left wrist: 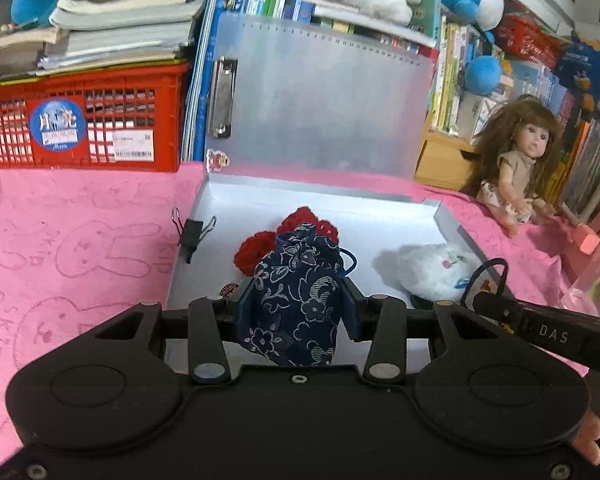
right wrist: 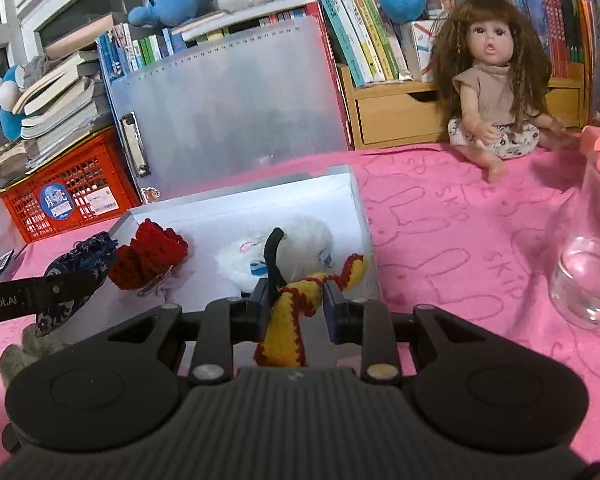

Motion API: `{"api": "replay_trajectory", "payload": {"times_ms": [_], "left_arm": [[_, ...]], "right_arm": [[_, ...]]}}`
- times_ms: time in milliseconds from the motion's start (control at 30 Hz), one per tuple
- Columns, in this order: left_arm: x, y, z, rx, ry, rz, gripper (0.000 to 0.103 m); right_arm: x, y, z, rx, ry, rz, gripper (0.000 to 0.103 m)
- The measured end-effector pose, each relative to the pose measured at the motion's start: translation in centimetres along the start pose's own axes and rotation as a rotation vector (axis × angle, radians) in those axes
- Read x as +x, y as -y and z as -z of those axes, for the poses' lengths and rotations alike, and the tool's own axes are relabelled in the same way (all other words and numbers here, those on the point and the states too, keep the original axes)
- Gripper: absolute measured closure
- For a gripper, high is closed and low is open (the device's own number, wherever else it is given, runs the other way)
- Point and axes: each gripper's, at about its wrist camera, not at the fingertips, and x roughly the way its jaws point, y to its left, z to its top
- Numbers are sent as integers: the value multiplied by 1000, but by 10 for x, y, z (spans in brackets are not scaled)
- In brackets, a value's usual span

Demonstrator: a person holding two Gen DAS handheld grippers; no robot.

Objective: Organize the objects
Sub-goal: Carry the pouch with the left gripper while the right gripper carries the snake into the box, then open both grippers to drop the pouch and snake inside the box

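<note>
We hold the blue pouch [left wrist: 296,296] clamped in our left gripper [left wrist: 296,308] over the open box [left wrist: 380,216]; our right gripper [right wrist: 296,304] pinches the striped knit piece [right wrist: 296,312], perhaps with a black hair tie, ready to drop in beside the white plush [right wrist: 284,256].

Woven brocade pouch [left wrist: 296,300] with a slight sheen; crocheted red yarn piece [left wrist: 260,248]; fluffy white plush [left wrist: 432,268]; frosted matt plastic lid [left wrist: 320,96] with shiny metal clip [left wrist: 222,98]; pink towelling cloth [left wrist: 80,248]; clear glossy glass [right wrist: 584,276], lower right.
</note>
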Motion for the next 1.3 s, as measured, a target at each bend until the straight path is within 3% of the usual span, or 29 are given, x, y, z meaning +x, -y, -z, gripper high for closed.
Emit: {"api": "replay_trajectory", "payload": {"times_ms": [267,900,967,1033,1300], "left_arm": [[32,0,4,-16,-64,-35,62],[57,19,-4,60,-51,-106,59],[54,20,-3,59,-50,-98,56],[50,20,-3,55,-43,-84,53],[25,25,-3,90,0,-42,36]], "right_arm": [[16,-4,-6,-19,-18,1,72],[50,-8,-18,-10,-70,19,72],[46,-8,-19,-6,-57,27,67],[40,-8,-21,-1,-34,23,49],[17,-10,-27,-2,12,-3,38]]}}
